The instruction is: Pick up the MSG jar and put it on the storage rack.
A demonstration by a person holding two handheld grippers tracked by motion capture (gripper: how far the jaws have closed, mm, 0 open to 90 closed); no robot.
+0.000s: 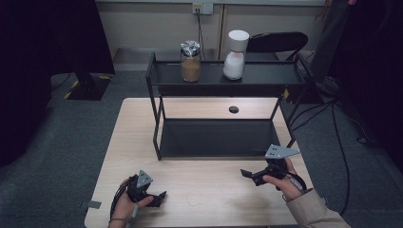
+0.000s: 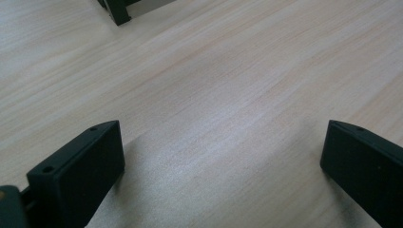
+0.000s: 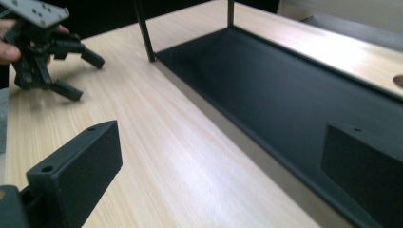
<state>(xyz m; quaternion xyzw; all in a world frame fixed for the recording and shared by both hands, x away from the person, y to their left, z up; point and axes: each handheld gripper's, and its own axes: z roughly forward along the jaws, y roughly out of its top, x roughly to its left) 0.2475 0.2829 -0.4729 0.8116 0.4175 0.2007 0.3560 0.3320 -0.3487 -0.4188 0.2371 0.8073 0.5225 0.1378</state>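
A black two-tier metal rack [image 1: 155, 124] stands on the far half of the light wooden table [image 1: 204, 190]. On its top shelf sit a glass jar of brown grains with a silver lid [image 1: 190, 61] and a white-lidded jar of white powder [image 1: 235, 56]. My left gripper [image 1: 160, 198] rests low at the table's near left, open, its jaws wide apart over bare wood [image 2: 221, 142]. My right gripper [image 1: 248, 176] hovers near the rack's front right, open and empty [image 3: 221, 142], facing the lower shelf [image 3: 294, 90]. The left gripper [image 3: 85, 77] also appears in the right gripper view, upper left.
A round cable hole [image 1: 233, 109] lies in the table behind the rack. A rack leg [image 2: 116, 12] stands ahead of the left gripper. A dark chair [image 1: 278, 42] is behind the table, and cables [image 1: 340, 142] run over the floor at right.
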